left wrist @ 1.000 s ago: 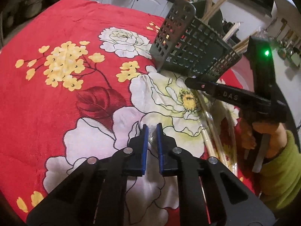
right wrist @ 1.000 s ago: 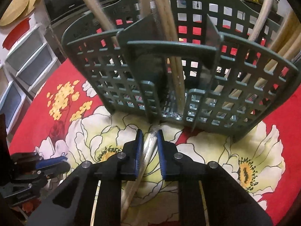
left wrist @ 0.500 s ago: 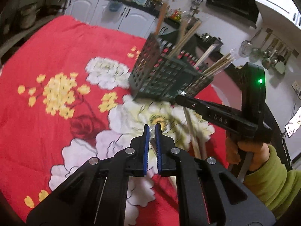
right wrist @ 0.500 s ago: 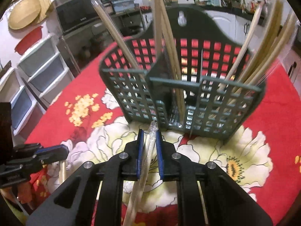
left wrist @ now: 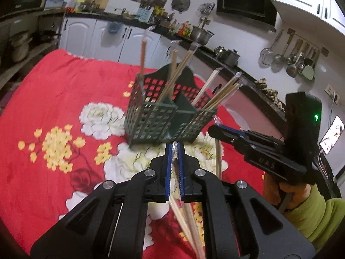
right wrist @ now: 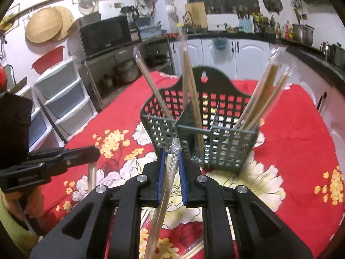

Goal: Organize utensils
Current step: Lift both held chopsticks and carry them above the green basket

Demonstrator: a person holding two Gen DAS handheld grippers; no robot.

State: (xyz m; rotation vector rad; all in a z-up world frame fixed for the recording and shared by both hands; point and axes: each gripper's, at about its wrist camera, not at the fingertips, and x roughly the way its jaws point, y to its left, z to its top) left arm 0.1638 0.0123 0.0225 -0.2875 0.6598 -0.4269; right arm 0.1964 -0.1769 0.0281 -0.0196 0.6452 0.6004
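- Your right gripper (right wrist: 171, 168) is clamped on a wrapped pair of chopsticks (right wrist: 166, 185), the crinkled end of the wrapper poking out just past the fingertips.
- Your left gripper (left wrist: 174, 168) is pinched on a second wrapped pair (left wrist: 180, 194), whose long axis runs back under the gripper toward the bottom of the view.
- The relation to watch: the green caddy (right wrist: 215, 146) stands straight ahead of both grippers on the red floral tabletop (right wrist: 301, 129), upright, with its open top above your fingertips in both views. By my read, each pair lies along the gripper's line, so it needs lifting and tipping upright before it can drop in.
- In the right wrist view the caddy's front wall sits just beyond the tips, so your right hand looks the nearer of the two.
- Chopsticks already stand in the left, middle and right compartments, leaning outward.
- Hard to make out: the far ends of both held pairs are cut off by the frame, more loose sticks (right wrist: 194, 251) lie half hidden under the right gripper, and the caddy is blurred in the left wrist view.
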